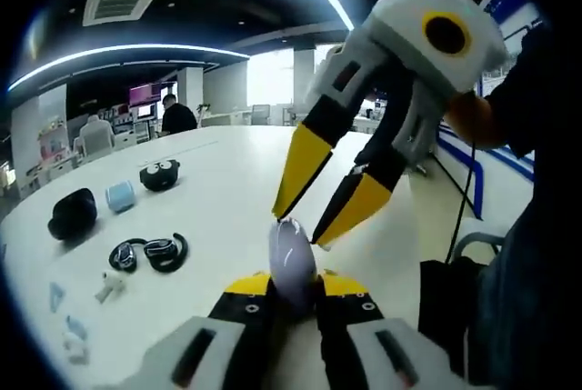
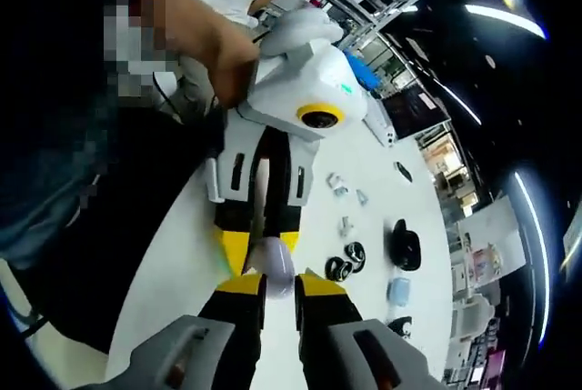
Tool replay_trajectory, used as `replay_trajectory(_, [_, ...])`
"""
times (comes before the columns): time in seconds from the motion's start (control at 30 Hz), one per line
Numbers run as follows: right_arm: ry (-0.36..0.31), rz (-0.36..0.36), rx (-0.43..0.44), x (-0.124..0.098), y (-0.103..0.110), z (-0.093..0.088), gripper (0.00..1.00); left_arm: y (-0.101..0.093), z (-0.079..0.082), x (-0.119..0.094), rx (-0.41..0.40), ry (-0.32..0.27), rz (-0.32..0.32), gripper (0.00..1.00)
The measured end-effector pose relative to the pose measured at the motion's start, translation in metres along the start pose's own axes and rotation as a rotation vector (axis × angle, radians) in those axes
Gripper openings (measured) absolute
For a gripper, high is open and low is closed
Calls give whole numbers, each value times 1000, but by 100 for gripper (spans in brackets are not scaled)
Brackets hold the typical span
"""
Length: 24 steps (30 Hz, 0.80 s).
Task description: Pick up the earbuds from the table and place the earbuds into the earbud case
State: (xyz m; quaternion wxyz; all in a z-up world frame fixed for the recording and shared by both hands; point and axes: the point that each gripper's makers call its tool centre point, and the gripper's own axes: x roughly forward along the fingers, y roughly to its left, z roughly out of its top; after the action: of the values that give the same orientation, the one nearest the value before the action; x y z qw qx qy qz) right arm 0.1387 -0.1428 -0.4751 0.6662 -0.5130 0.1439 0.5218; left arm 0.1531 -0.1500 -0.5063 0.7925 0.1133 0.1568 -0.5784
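While the left gripper pinches a pale earbud case above the white table, the right gripper reaches for its top, jaws spread. Black earbuds lie nearby; keeping the case steady should ease opening.

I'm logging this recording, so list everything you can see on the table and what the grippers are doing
Pale lilac earbud case: one, clamped in the left gripper's jaws above the table.
Black ear-hook earbuds: two, side by side on the white table.
Black case: one, far left.
Light blue case: one, beside it.
Black round case: one, farther back.
White earbud: one, near edge.
Left gripper: shut on the lilac case.
Right gripper: jaws open, tips at the case's top.
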Motion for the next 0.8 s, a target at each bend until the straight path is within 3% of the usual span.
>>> replay_trajectory(0.13, [-7,2,20,1,1,-2,14,0,0,-2,4,4,-1,20])
replay_trajectory(0.43, [-169,73,292,1,-7,-10,25,-1,0,-3,28,10,-18,19])
replay_trajectory(0.57, [-229,118,355,5,-8,-15,23,-1,0,-2,42,17,-31,19])
replay_trajectory(0.8, [-315,205,461,15,-3,-9,22,0,-1,-2,67,35,-57,19])
